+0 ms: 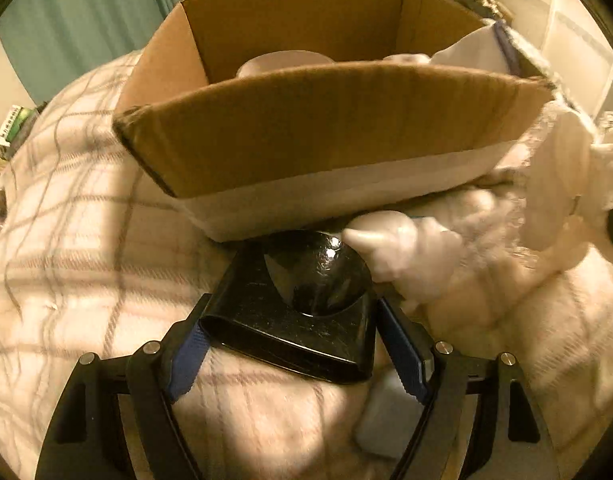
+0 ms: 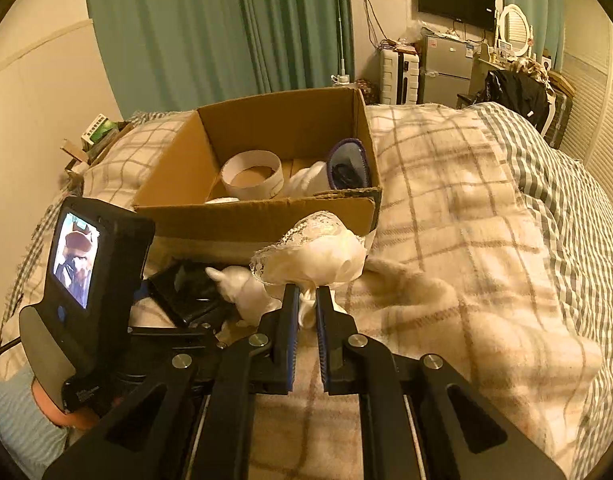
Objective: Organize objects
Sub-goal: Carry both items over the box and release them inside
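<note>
My left gripper (image 1: 294, 320) is shut on a glossy black block with a round dish-shaped hollow (image 1: 306, 296), held just in front of an open cardboard box (image 1: 306, 128) on the bed. My right gripper (image 2: 306, 300) is shut on a white lace-trimmed fabric bundle (image 2: 318, 256), held near the box's front wall (image 2: 266, 224). A white figurine (image 2: 242, 288) lies between the two grippers; it also shows in the left wrist view (image 1: 406, 256). Inside the box are a white ring (image 2: 252, 174), a white cloth (image 2: 306, 182) and a purple-edged pouch (image 2: 348, 164).
The box sits on a plaid blanket (image 2: 446, 200) that covers the bed. The left gripper's camera unit with a lit screen (image 2: 76, 258) stands at the left. A small white bottle (image 1: 382, 420) lies under my left fingers. Green curtains (image 2: 210, 32) hang behind; furniture is at the far right.
</note>
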A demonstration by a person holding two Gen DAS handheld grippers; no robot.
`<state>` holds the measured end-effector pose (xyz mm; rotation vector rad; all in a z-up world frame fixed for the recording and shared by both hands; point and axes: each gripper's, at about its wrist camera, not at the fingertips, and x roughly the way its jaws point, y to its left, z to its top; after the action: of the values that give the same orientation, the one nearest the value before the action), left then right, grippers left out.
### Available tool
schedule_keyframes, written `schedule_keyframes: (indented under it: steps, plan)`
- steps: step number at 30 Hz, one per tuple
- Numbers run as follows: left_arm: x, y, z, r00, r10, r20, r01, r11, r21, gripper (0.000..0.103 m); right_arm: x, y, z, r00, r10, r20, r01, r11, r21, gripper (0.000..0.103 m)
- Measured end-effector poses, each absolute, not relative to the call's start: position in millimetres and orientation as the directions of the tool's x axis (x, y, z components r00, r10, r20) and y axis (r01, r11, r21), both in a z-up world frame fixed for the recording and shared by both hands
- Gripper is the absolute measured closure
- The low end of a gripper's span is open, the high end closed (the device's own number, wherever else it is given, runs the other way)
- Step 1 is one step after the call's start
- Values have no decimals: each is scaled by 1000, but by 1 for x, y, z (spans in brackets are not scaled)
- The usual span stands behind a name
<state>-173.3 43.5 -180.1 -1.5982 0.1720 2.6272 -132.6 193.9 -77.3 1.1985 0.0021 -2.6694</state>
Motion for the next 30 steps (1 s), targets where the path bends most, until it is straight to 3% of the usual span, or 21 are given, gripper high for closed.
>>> schedule_keyframes:
  steps: [10,18,24,30]
  plan:
    - [-118,36,-123,-533,91,-841,-132,-991,-23,23,-97,191,-41,-689,-182,-701,205,-977,52,95]
    - [-102,43,-48,-630,165,-759,-171,-983,-72,23,-74,177,27,-771,-163,-616,252,-966,-60,95]
    - [-124,34,12,-663,233,-711,-196,-971,-136,23,-85,167,74,-804,-210,-556,316,-944,-101,95]
    - [-171,26,37,-707,209,-676,-172,-978,-122,24,-136,161,93,-797,-268,-542,368,-926,-83,95]
